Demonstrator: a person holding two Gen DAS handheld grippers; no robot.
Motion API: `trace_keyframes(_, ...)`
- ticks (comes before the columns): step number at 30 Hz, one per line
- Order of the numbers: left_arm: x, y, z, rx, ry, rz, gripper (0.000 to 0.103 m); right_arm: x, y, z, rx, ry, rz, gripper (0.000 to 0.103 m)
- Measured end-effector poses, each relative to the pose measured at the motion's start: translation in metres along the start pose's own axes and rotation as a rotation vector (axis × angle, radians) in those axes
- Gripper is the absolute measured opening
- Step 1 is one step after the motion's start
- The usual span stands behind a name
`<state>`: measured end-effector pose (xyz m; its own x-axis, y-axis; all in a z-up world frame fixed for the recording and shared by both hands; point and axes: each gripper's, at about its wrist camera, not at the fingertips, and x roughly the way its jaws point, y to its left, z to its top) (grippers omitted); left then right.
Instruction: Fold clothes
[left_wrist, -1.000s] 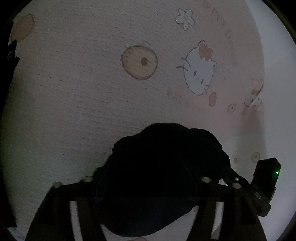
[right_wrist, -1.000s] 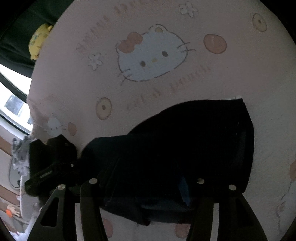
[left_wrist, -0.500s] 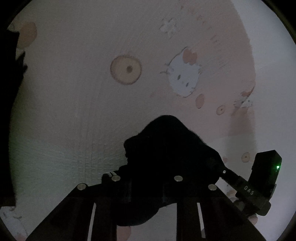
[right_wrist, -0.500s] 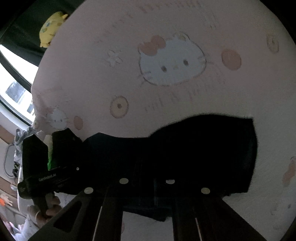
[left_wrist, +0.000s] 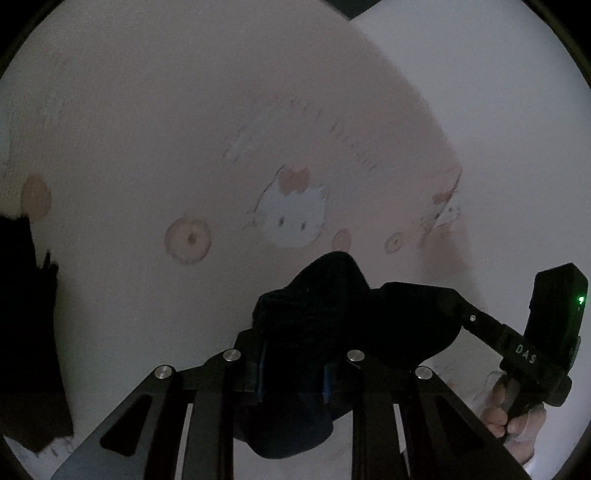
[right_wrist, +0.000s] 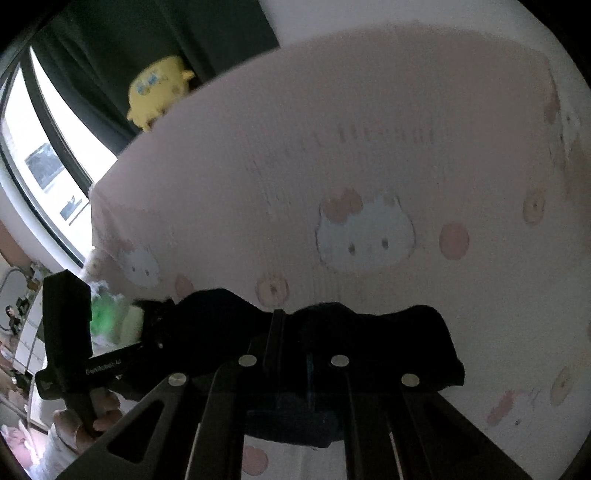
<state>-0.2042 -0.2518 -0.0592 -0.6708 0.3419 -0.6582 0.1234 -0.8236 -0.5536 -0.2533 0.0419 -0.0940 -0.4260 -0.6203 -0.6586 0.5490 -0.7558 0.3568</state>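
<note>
A dark navy garment (left_wrist: 314, 306) hangs bunched above the pink cat-print bed sheet (left_wrist: 184, 147). My left gripper (left_wrist: 293, 369) is shut on one bunch of it, with cloth drooping below the fingers. In the right wrist view the same garment (right_wrist: 388, 339) stretches sideways as a dark band, and my right gripper (right_wrist: 306, 362) is shut on its edge. Each view also shows the other gripper's black housing (left_wrist: 554, 321) (right_wrist: 66, 332) at the garment's far end, held by a hand (right_wrist: 85, 417). The pads are hidden in the cloth.
More dark cloth (left_wrist: 26, 332) lies at the left edge of the left wrist view. A yellow plush toy (right_wrist: 159, 88) sits at the bed's far corner by a dark curtain (right_wrist: 147, 37) and a bright window (right_wrist: 44, 166). A white wall (left_wrist: 480, 92) borders the bed.
Both grippers shut on the dark garment and rose with it. It has left the sheet and now hangs between them, and the bed looks farther away.
</note>
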Motion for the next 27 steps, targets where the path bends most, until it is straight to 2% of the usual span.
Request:
trace_keyframes(3, -0.012, -0.009, 0.02, 0.019, -0.043, -0.009, 0.018, -0.008, 0.005, 0.019, -0.031, -0.019, -0.006, 0.007)
trace_keyframes(7, -0.027, -0.012, 0.041, 0.024, -0.086, -0.016, 0.018, -0.004, 0.013, 0.034, -0.11, -0.02, -0.063, 0.007)
trace_keyframes(11, -0.035, -0.015, 0.064, 0.046, -0.115, -0.005, 0.018, -0.005, 0.01, 0.051, -0.107, -0.057, -0.049, 0.007)
trace_keyframes(16, -0.032, -0.021, 0.07, 0.112, -0.128, 0.063, 0.018, -0.007, 0.006, 0.061, -0.091, -0.079, -0.034, 0.007)
trace_keyframes(21, -0.014, -0.004, 0.04, 0.122, -0.073, 0.107, 0.018, 0.014, -0.003, 0.032, -0.078, -0.01, -0.039, 0.007)
trace_keyframes(27, 0.012, 0.027, 0.001, 0.029, 0.042, 0.101, 0.018, 0.056, -0.027, -0.026, 0.009, 0.135, -0.042, 0.007)
